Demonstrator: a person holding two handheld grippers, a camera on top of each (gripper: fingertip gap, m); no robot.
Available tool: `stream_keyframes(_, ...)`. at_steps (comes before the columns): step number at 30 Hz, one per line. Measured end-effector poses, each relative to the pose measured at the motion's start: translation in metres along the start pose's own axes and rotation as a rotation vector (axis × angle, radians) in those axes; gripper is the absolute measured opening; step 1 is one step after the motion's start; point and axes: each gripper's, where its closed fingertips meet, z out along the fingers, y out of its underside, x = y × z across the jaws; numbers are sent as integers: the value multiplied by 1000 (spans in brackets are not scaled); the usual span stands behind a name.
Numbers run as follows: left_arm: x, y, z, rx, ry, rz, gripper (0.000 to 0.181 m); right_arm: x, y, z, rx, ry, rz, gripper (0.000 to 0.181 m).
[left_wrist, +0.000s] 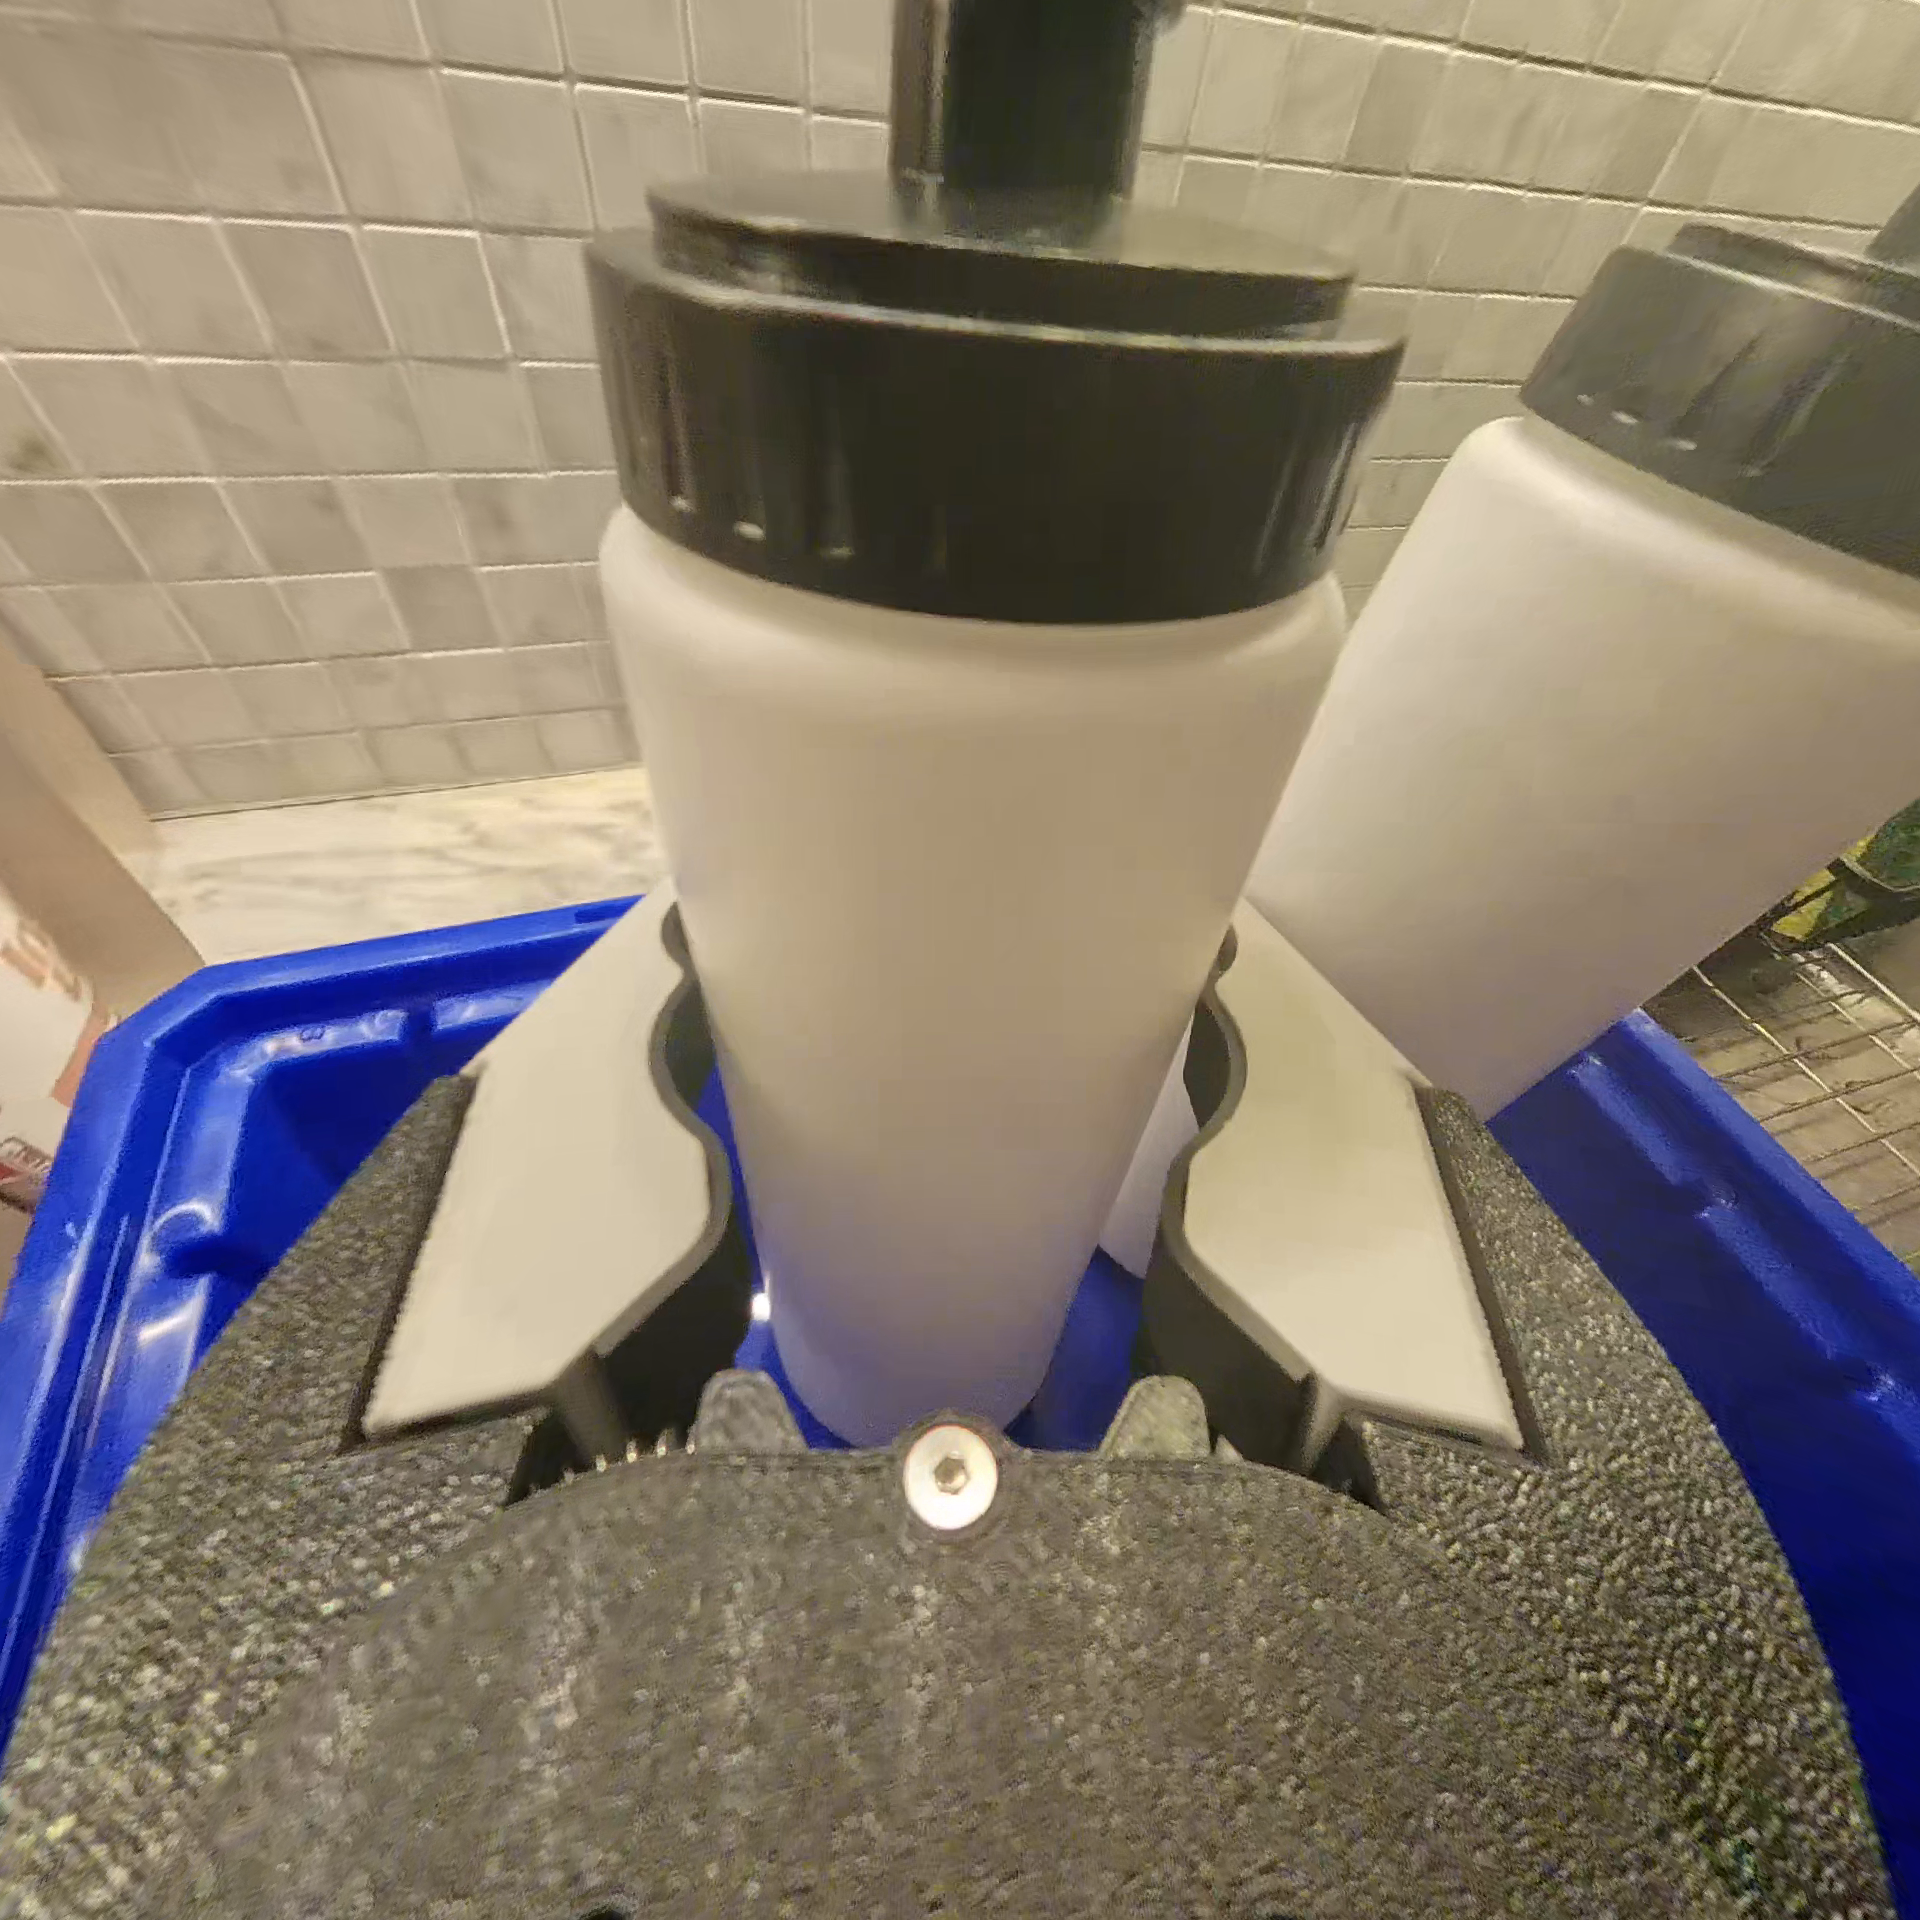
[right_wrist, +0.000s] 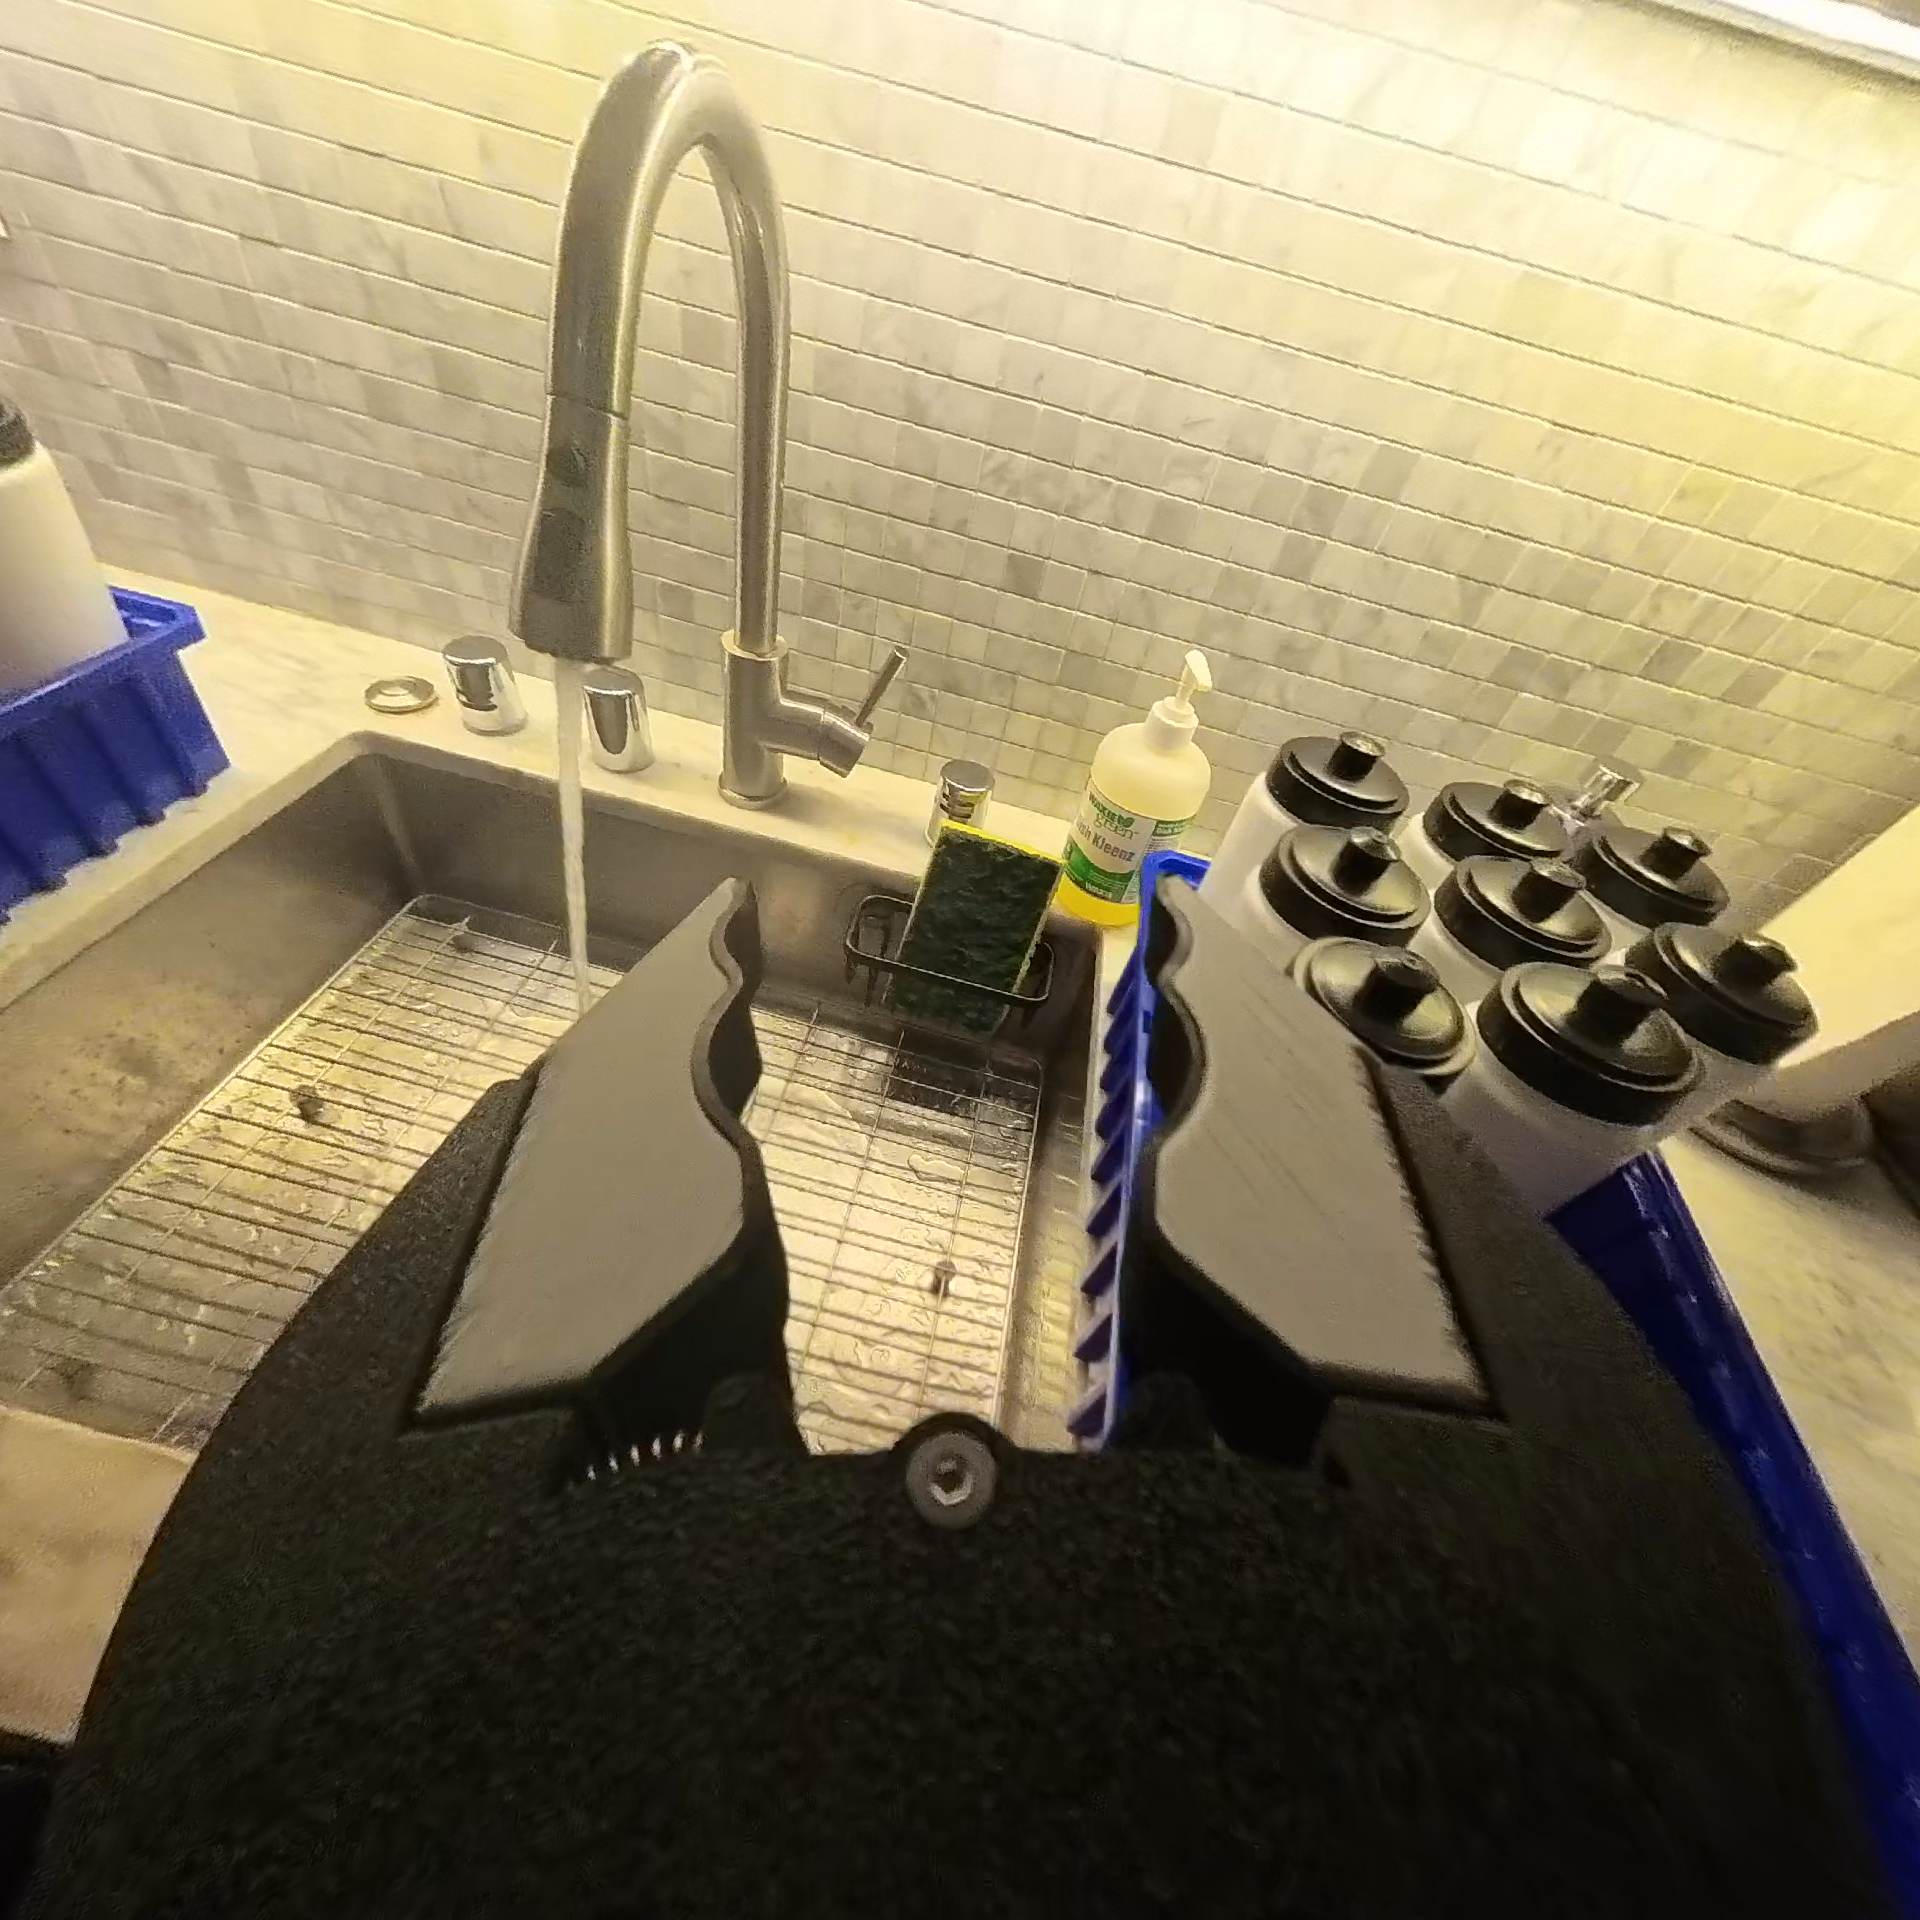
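Left hand: While water runs, we clamp our left gripper (left_wrist: 951, 1049) on a white plastic black-capped bottle (left_wrist: 956, 883) over the blue plastic bin (left_wrist: 208, 1091).
Right hand: our right gripper (right_wrist: 951, 1049) hangs spread and empty above the steel sink's (right_wrist: 208, 862) right edge.

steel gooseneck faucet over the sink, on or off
On. A stream of water falls from the spray head of the steel gooseneck faucet onto the wet wire grid in the steel sink.

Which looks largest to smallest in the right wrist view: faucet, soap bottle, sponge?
1. faucet
2. soap bottle
3. sponge, close to the soap bottle in apparent size, so this order is unsure.
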Motion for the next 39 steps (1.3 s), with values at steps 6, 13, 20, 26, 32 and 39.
stream_keyframes(6, -4, -3, -20, -30, -101, 56, 92, -36, -17, 17, 43, -96, -22, 74)
stream_keyframes(13, 21, -39, -90, -7, -215, 129, 95, -106, -54, 37, 142, -294, 19, 74)
stream_keyframes(20, 100, -59, -146, -16, -161, 143, 91, -229, -112, 55, 229, -625, 146, 74)
stream_keyframes(26, 235, -71, -165, 13, 59, 160, 89, -325, -144, 65, 171, -886, 191, 91)
stream_keyframes(32, 357, -53, -166, 38, 259, 187, 88, -332, -111, 64, 12, -1000, 238, 88)
stream_keyframes(39, 417, -37, -164, -42, 419, 177, 91, -290, -97, 35, -1, -1024, 194, 80)
